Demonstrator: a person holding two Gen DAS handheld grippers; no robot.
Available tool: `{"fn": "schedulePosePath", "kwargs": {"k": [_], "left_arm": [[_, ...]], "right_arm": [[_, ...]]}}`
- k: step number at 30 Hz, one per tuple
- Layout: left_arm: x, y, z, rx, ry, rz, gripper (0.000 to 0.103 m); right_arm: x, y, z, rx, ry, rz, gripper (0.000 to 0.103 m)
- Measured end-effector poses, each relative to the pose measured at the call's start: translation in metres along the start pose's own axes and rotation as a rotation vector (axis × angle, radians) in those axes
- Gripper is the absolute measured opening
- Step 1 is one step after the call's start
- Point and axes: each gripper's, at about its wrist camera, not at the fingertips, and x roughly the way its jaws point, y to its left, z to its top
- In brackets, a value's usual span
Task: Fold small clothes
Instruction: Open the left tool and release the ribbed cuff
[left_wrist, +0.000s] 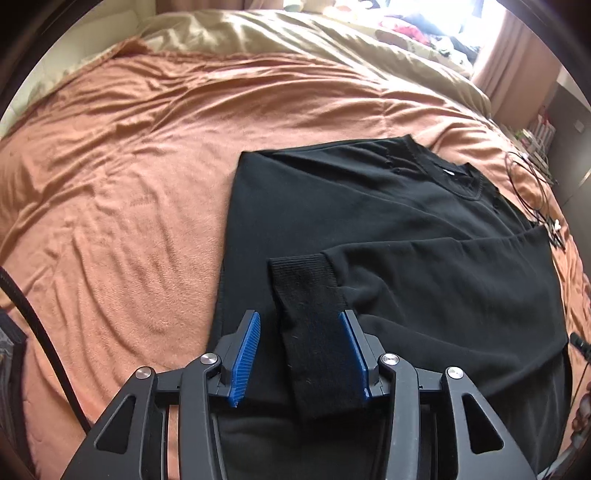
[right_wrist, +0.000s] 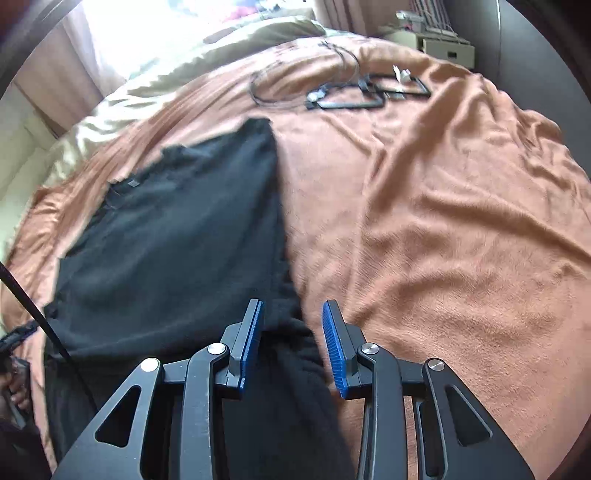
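Black sweater (left_wrist: 369, 229) lay flat on orange blanket (left_wrist: 110, 206), sleeve cuff (left_wrist: 306, 302) folded across body. Left gripper (left_wrist: 301, 321) released, cuff loose between pads. Right gripper (right_wrist: 293, 310) straddled sweater edge; grasp cannot be told. Open blanket at 9 o'clock; cables (right_wrist: 351, 92) at 1 o'clock

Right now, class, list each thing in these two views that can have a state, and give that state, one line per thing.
black sweater: lying flat on the bed, sleeve folded across its body.
sleeve cuff: between the left gripper's pads, not pinched.
left gripper: open.
right gripper: open, sweater fabric between its pads.
orange blanket: spread out, wrinkled.
cables: loose on the blanket.
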Motion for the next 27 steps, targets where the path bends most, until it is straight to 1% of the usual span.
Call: {"fn": "schedulePosePath", "kwargs": {"k": [4, 7, 10, 12, 14, 16, 18, 23, 26, 27], "left_arm": [[-0.008, -0.025, -0.007, 0.039, -0.023, -0.050, 0.047], [-0.006, -0.044, -0.014, 0.069, -0.015, -0.080, 0.047], [0.002, -0.060, -0.021, 0.099, 0.009, -0.100, 0.046], [0.010, -0.068, -0.027, 0.126, 0.024, -0.089, 0.046], [0.021, -0.074, -0.034, 0.156, 0.059, -0.060, 0.047], [0.030, -0.074, -0.042, 0.166, 0.091, -0.044, 0.046], [0.028, -0.075, -0.045, 0.174, 0.077, -0.044, 0.046], [0.020, -0.073, -0.047, 0.168, 0.086, -0.039, 0.046], [0.007, -0.070, -0.049, 0.155, 0.072, -0.057, 0.046], [0.001, -0.069, -0.048, 0.144, 0.064, -0.061, 0.046]], "right_arm": [[-0.004, 0.015, -0.004, -0.036, -0.027, 0.071, 0.031], [0.002, 0.020, -0.008, -0.060, -0.014, 0.106, 0.031], [0.018, 0.022, -0.010, -0.072, 0.015, 0.114, 0.031], [0.032, 0.018, -0.007, -0.062, 0.050, 0.105, 0.031], [0.039, 0.016, -0.008, -0.069, 0.078, 0.052, 0.031], [0.042, 0.019, -0.007, -0.088, 0.092, 0.028, 0.030], [0.039, 0.021, -0.008, -0.095, 0.104, 0.015, 0.029], [0.035, 0.027, -0.009, -0.086, 0.130, 0.006, 0.029], [0.021, 0.030, -0.012, -0.096, 0.116, 0.034, 0.029], [0.015, 0.032, -0.013, -0.113, 0.108, 0.030, 0.029]]}}
